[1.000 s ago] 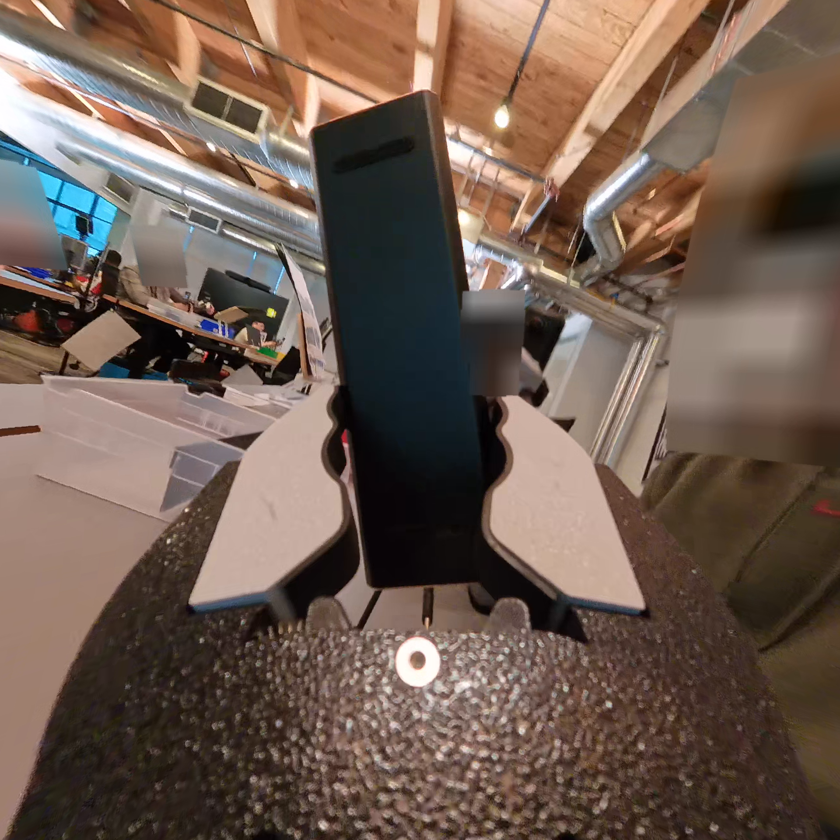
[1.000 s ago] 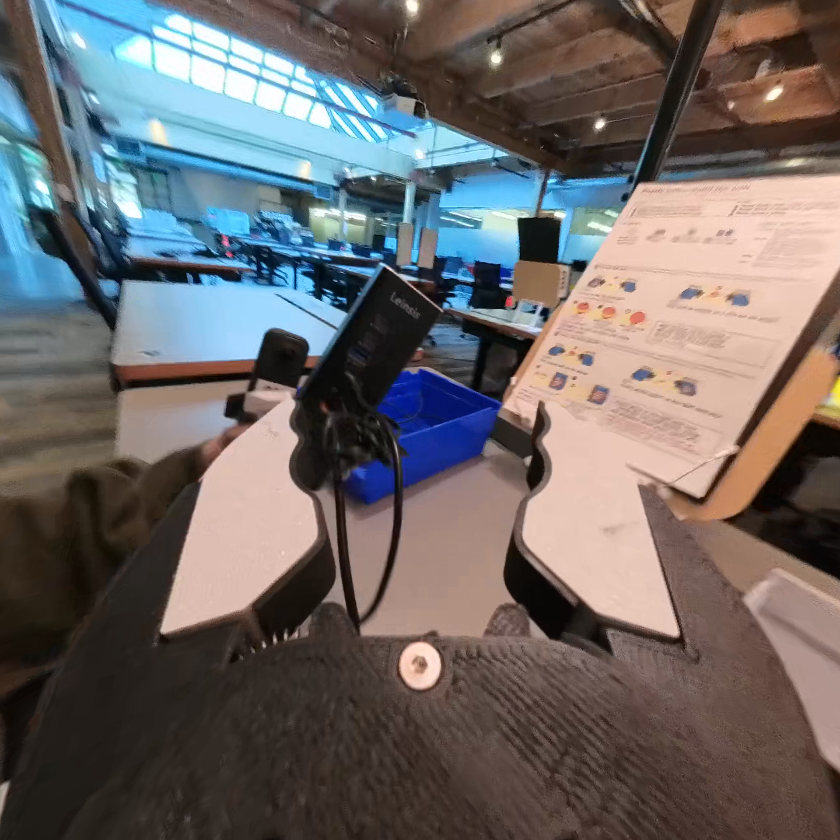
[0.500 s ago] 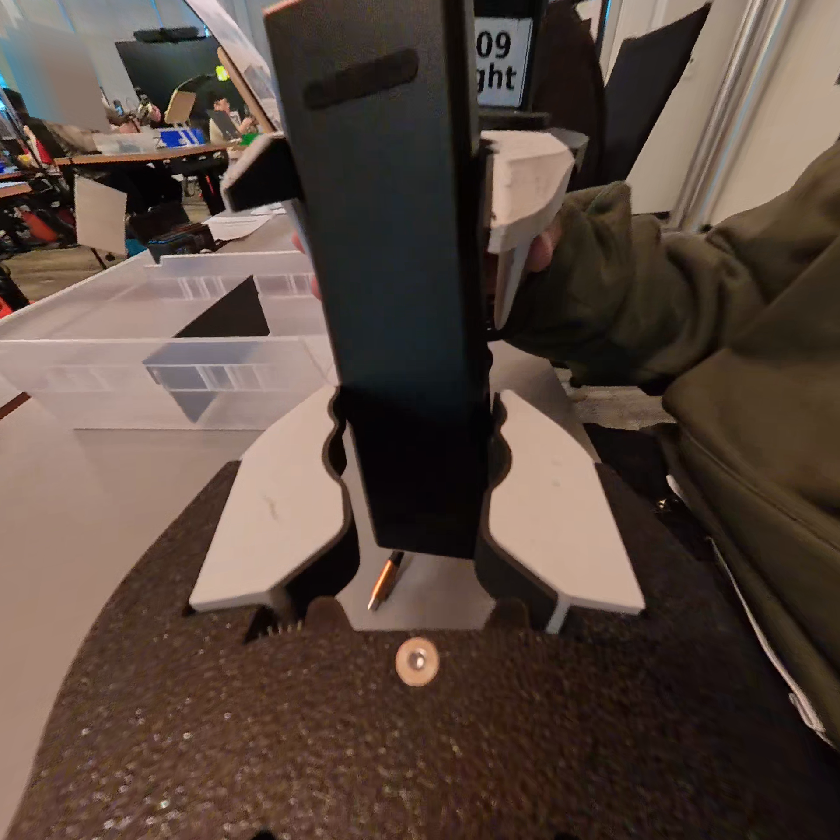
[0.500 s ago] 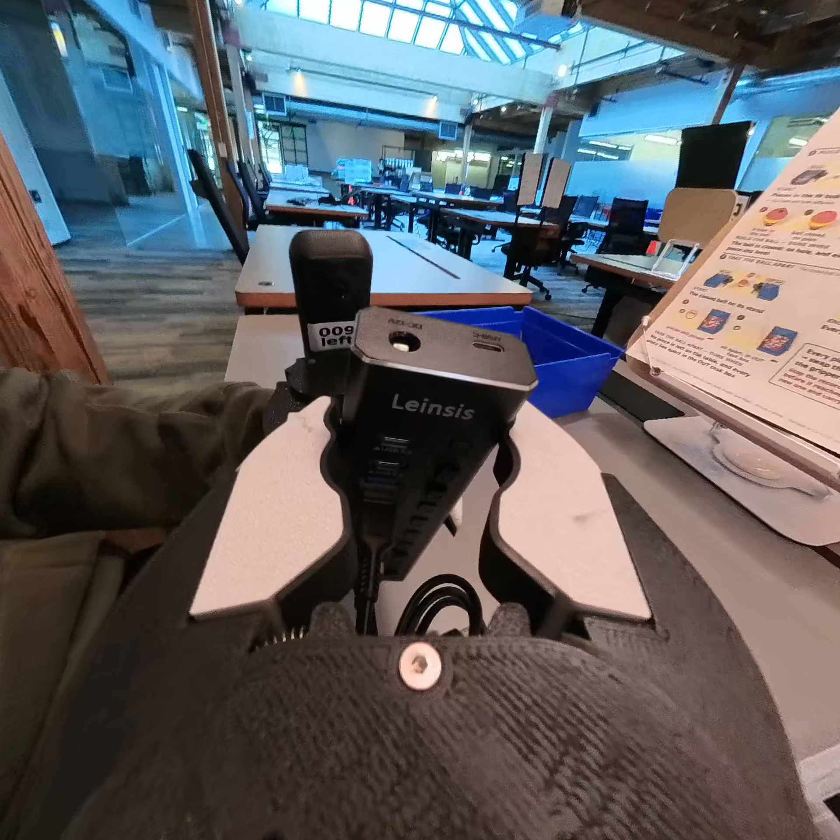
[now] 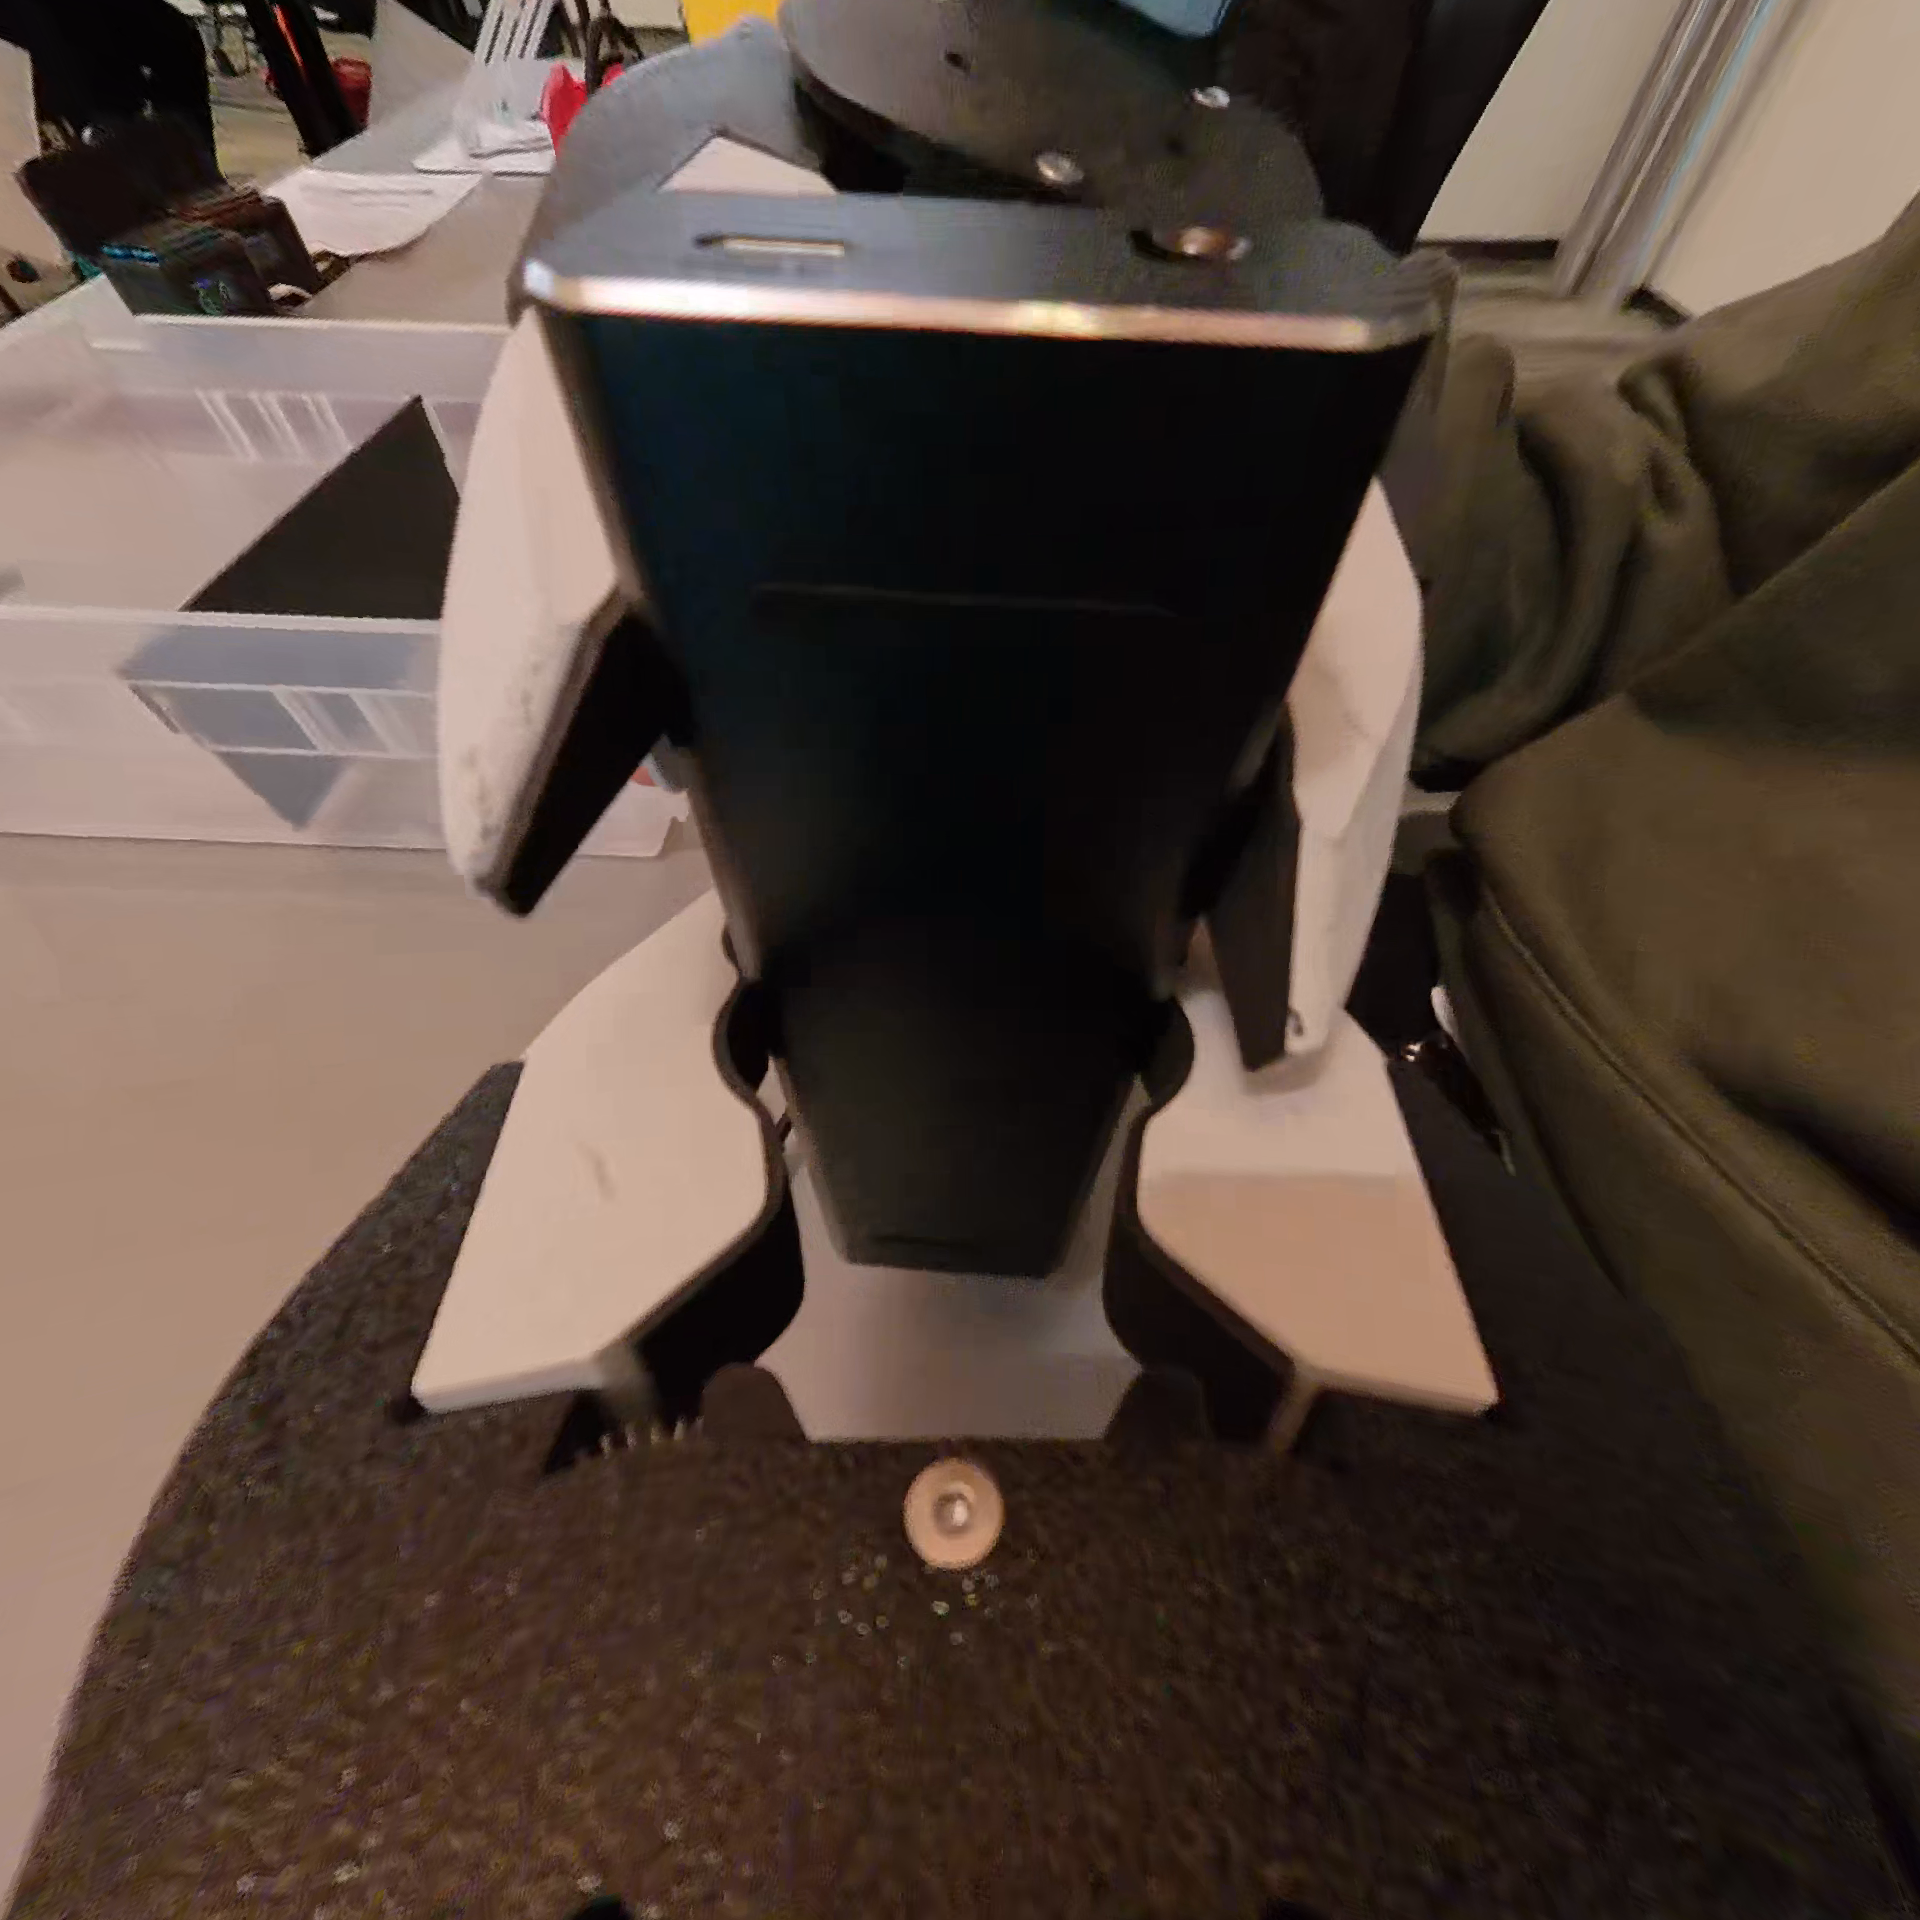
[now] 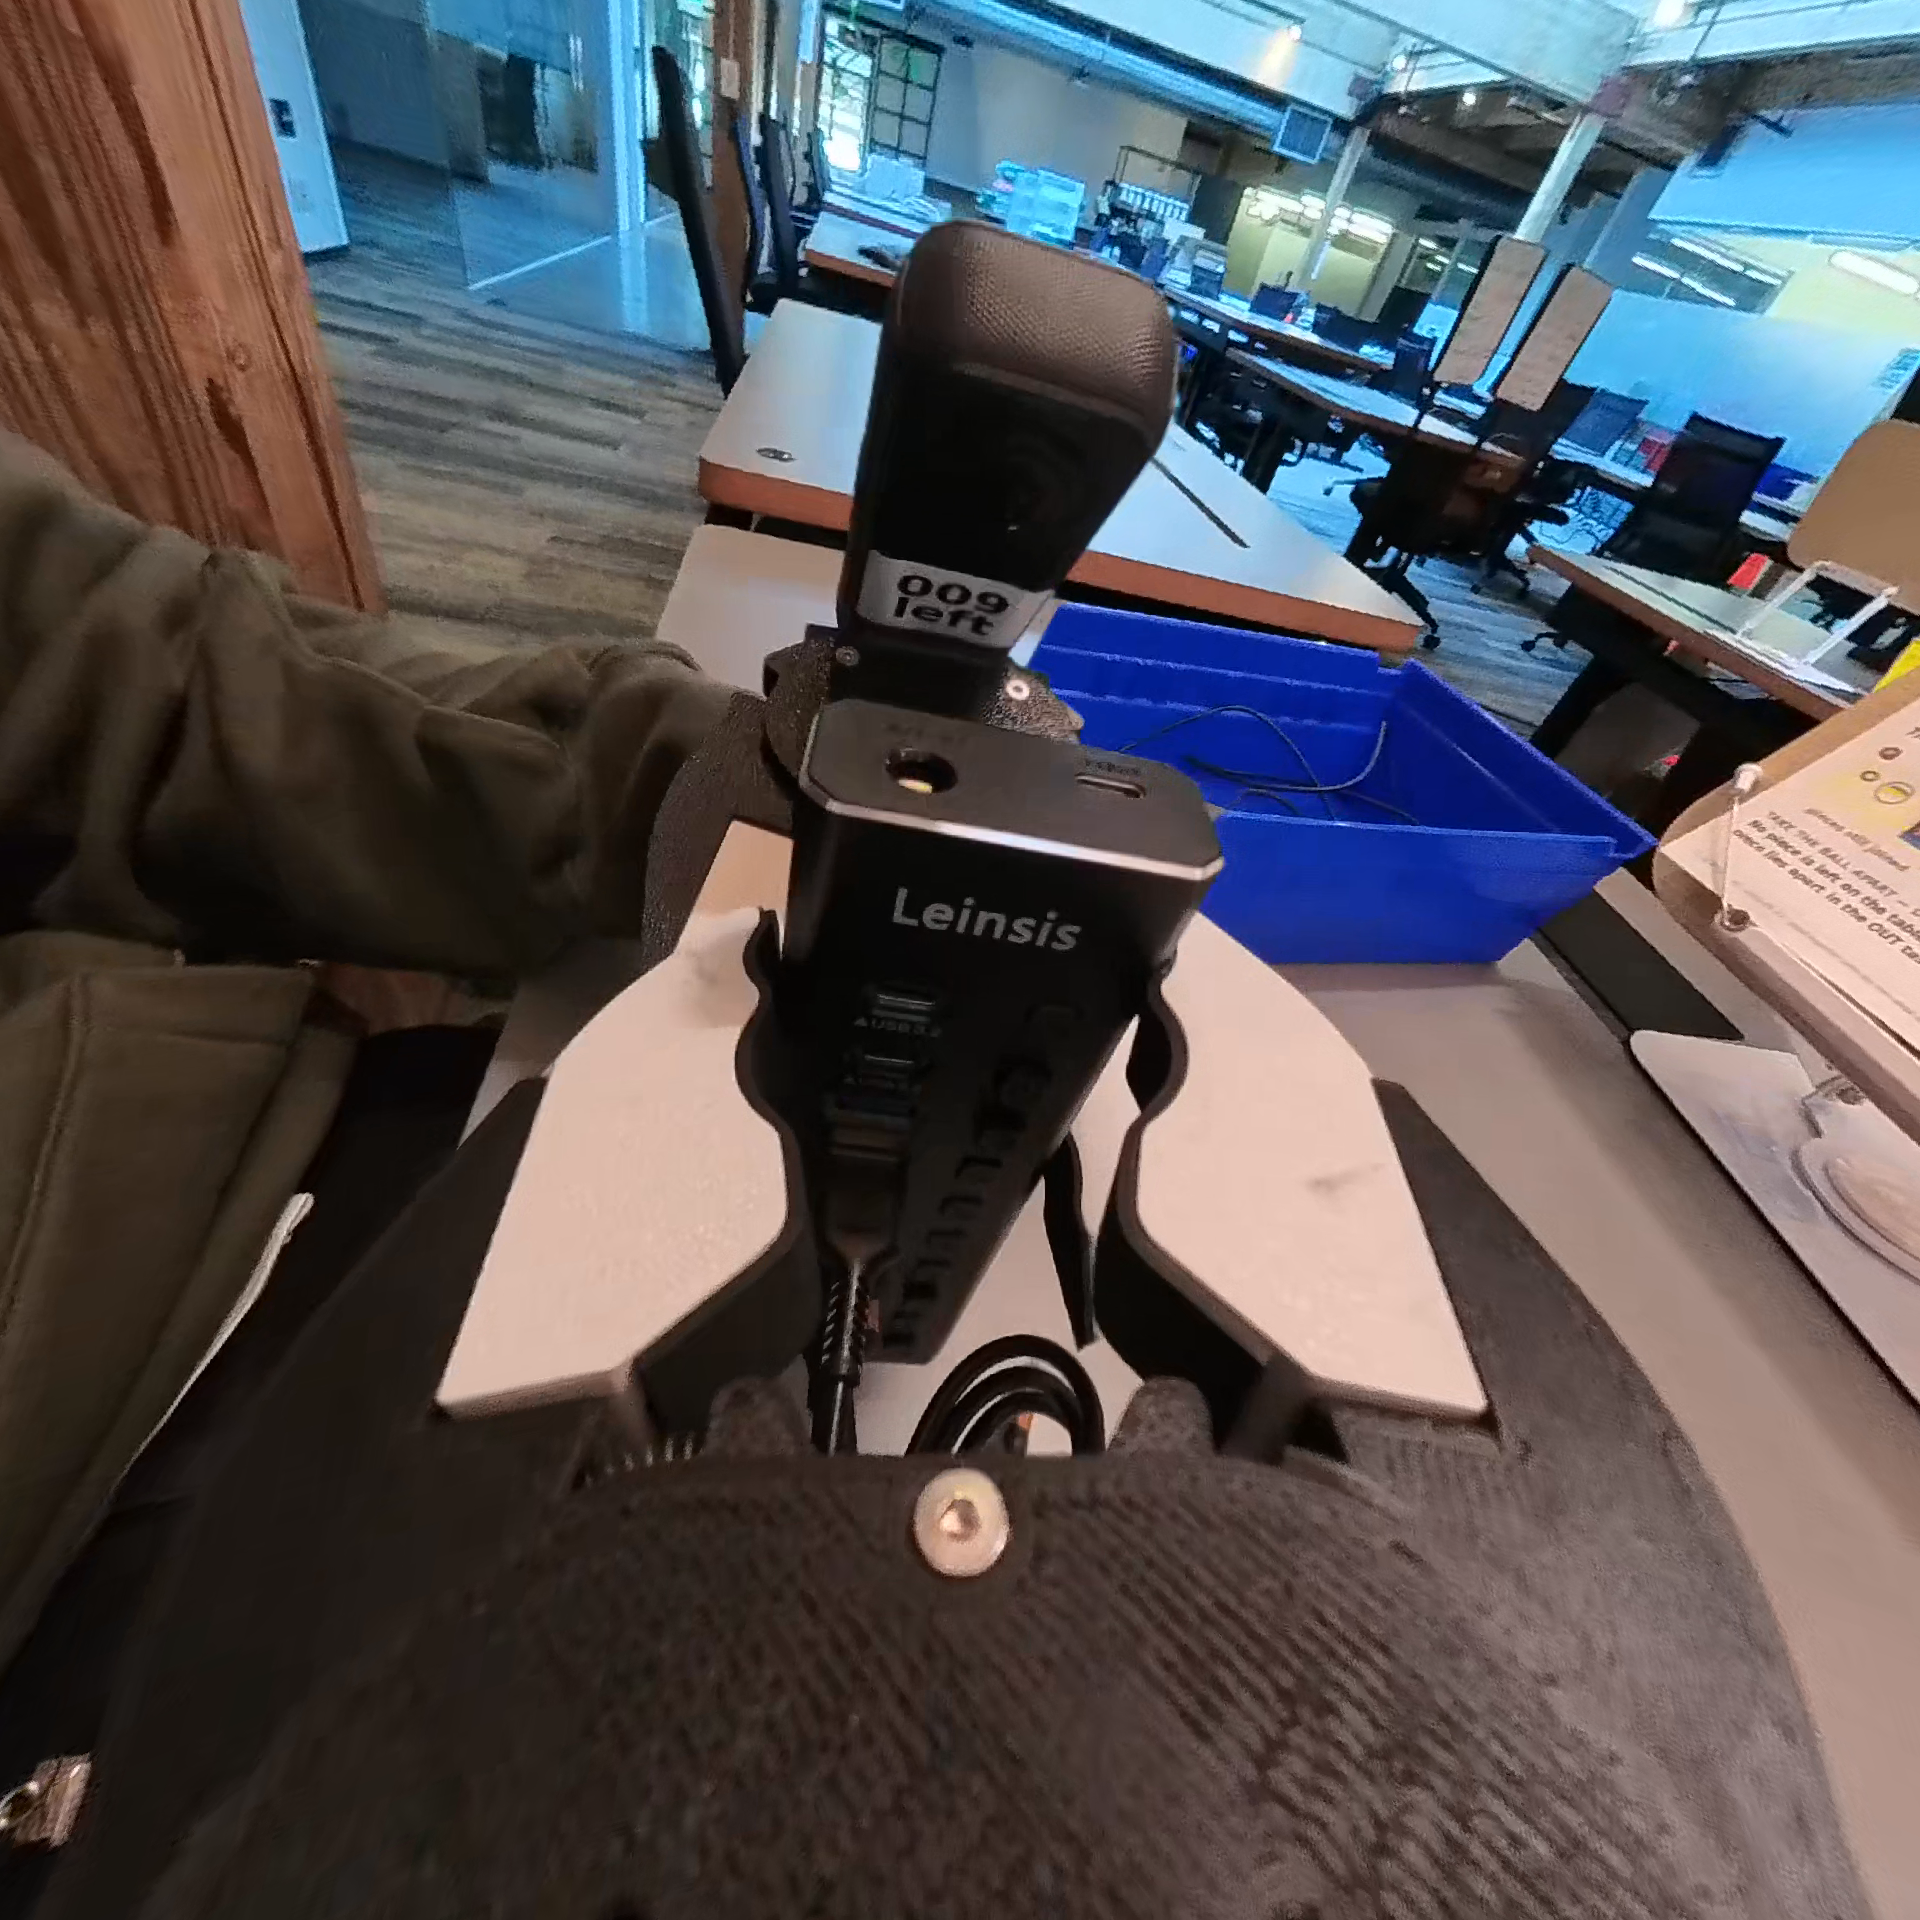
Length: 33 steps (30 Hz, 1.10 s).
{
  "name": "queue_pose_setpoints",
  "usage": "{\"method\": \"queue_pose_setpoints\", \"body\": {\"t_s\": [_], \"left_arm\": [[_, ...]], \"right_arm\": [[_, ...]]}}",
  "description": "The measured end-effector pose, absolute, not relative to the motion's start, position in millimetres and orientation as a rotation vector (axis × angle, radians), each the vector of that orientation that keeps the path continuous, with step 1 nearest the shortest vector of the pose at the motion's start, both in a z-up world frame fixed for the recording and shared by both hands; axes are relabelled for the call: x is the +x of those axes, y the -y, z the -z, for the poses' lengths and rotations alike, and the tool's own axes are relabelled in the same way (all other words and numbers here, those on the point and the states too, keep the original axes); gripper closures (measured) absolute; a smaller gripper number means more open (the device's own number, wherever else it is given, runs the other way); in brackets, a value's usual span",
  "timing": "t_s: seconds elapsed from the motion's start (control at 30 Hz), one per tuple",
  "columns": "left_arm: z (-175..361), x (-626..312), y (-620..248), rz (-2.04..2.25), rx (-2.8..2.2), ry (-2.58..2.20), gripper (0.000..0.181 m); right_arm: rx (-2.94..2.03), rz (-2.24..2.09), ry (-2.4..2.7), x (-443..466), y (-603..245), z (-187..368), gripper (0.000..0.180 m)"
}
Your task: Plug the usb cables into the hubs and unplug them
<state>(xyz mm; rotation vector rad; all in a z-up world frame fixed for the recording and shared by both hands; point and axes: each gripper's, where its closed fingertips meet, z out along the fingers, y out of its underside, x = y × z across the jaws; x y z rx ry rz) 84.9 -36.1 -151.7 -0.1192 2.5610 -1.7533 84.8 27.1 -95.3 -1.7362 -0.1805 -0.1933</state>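
A black USB hub [image 5: 966,623] stands up between my two grippers. My right gripper [image 6: 956,997] is shut on its sides, port face towards me [image 6: 987,935]. In the left wrist view the right gripper's white fingers [image 5: 520,644] clamp the hub's upper half. My left gripper [image 5: 956,1018] is around the hub's lower end, its fingers slightly parted, with slim gaps beside the hub. A black cable [image 6: 847,1299] is plugged into a low port, and its slack loops by the right gripper's base [image 6: 997,1392]. The left gripper's camera [image 6: 1018,436] rises behind the hub; its fingers are hidden there.
A clear plastic bin [image 5: 208,675] stands on the table at left. A blue bin [image 6: 1403,862] with a thin cable is behind the hub. An instruction board on a stand [image 6: 1818,935] is at right. The person's olive sleeve [image 6: 312,779] is close at left. The grippers' ends are close to 7 cm from one another.
My right gripper came onto the hub and shut on it. My left gripper's fingers eased apart around the hub's lower end. Both views tipped down towards the table.
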Motion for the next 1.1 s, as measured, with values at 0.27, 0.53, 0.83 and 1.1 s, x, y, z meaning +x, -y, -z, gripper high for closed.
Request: {"method": "queue_pose_setpoints", "body": {"t_s": [0.27,0.53,0.83,1.1], "left_arm": [[159,93,41,1.786,-0.142,-2.488,0.111],[141,115,3,1.989,-0.269,-2.304,0.111],[139,109,1,1.833,-0.145,-2.328,0.111],[147,110,1,1.777,-0.130,-2.342,0.112]], "right_arm": [[-1.828,0.326,0.205,94,-19,103,0.115],[-1.818,0.247,0.065,106,14,92,0.129],[-1.883,0.244,0.111,101,-19,122,0.154],[-1.857,0.147,0.101,95,-18,119,0.167]]}}
